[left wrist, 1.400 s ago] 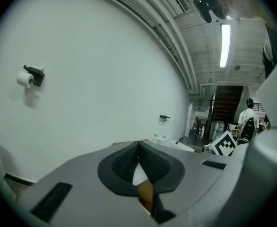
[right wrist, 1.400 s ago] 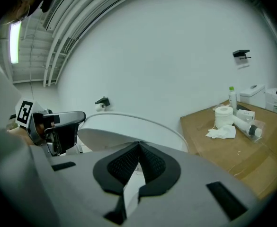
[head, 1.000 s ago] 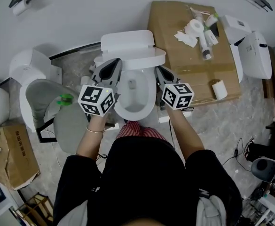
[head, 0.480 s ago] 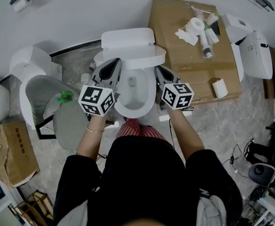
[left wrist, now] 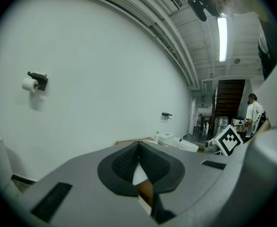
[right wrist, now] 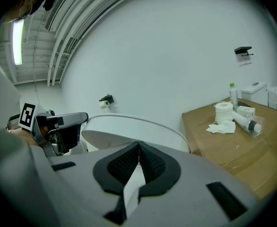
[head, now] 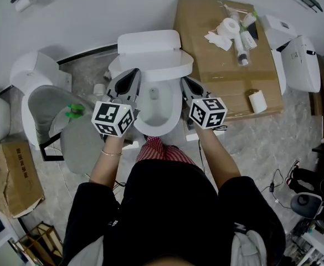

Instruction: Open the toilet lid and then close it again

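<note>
1. Left gripper (head: 129, 77): mine, held at the left flank of the toilet bowl (head: 157, 115). The jaws are pressed together at the tips with nothing between them. Its own view looks past the tips at bare wall.
2. Toilet lid (head: 150, 66): the task's thing, raised off the bowl and leaning back toward the tank (head: 148, 42). It lies ahead of both grippers and between them. The hinge line runs left to right at the back, and the free edge faces me.
3. Right gripper (head: 187, 83): mine, at the right flank of the bowl. The jaws are closed tip to tip and empty. From its own view the lid (right wrist: 129, 131) sits ahead and slightly left, apart from the tips.
4. Cardboard box (head: 222, 73): right of the toilet, clear of the lid's path.
5. Judgement: both grippers stand about equally near the lid. Closing it calls for a pull forward and down, toward me.
</note>
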Available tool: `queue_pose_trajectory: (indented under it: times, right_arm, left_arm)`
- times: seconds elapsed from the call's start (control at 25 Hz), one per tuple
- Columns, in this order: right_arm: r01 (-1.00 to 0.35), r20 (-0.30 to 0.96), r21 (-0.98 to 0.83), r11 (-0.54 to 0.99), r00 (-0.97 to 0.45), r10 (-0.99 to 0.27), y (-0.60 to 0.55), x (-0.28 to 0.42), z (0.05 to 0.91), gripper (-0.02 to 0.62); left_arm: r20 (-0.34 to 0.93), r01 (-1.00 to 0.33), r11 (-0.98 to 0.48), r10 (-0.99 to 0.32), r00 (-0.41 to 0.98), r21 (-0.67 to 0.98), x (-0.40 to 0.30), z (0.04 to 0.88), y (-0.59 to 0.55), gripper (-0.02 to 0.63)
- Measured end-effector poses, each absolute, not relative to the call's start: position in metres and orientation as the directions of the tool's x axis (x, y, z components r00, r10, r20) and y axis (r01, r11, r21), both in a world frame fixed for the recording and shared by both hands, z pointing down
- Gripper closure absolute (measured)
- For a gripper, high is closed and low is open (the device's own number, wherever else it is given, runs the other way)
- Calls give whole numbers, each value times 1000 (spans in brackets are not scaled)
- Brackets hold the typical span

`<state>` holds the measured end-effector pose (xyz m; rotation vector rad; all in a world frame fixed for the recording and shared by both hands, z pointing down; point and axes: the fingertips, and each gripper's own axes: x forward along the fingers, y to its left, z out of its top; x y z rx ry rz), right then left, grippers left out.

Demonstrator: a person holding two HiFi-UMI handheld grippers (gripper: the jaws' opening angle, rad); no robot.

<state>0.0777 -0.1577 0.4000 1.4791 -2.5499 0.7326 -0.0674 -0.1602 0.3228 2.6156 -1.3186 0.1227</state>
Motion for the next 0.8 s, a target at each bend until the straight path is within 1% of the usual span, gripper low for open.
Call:
queue_pose_trajectory:
  times: [0.8]
  right_arm:
    - [-839,346,-360,407,-525,-777,-141,77,412,575]
  left_arm:
    - [179,-804,-573,-784,595,160,-68,335,-141,601]
